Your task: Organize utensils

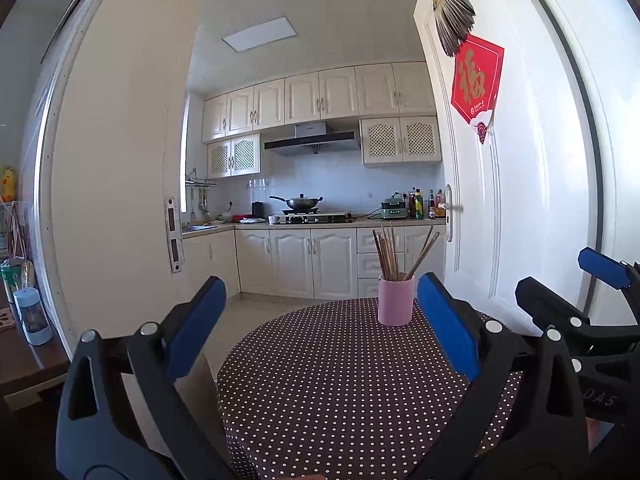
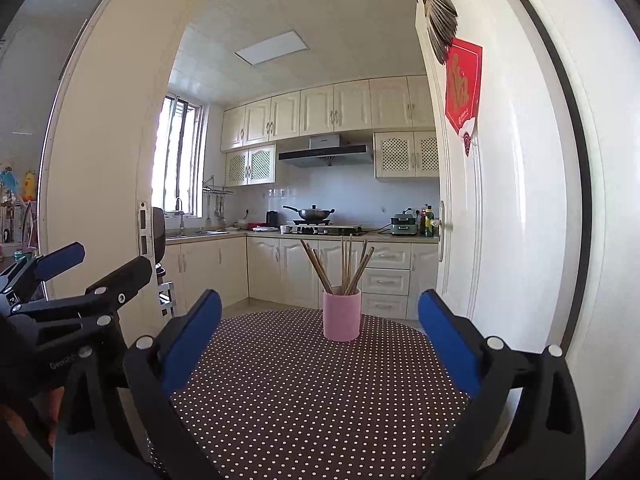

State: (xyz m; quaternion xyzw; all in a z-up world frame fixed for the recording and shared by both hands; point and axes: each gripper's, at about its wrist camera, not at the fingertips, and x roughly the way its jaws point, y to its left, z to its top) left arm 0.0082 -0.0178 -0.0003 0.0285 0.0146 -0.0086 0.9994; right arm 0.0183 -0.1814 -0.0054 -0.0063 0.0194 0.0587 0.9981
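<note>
A pink cup (image 1: pixel 396 300) (image 2: pixel 342 316) stands upright at the far side of a round table with a brown dotted cloth (image 1: pixel 340 384) (image 2: pixel 312 384). Several wooden chopsticks (image 1: pixel 388 256) (image 2: pixel 345 268) stand in it, fanned out. My left gripper (image 1: pixel 322 280) is open and empty, level with the table's near half, with the cup just inside its right finger. My right gripper (image 2: pixel 320 294) is also open and empty, facing the cup. Each shows in the other's view: the right gripper (image 1: pixel 568 276) at the right edge, the left gripper (image 2: pixel 116 254) at the left edge.
An open white door (image 1: pixel 500 200) with a red paper decoration (image 1: pixel 476 80) stands right of the table. A wooden side surface at the left holds a light blue bottle (image 1: pixel 34 316). Beyond the doorway is a kitchen with a wok (image 2: pixel 314 213) on the stove.
</note>
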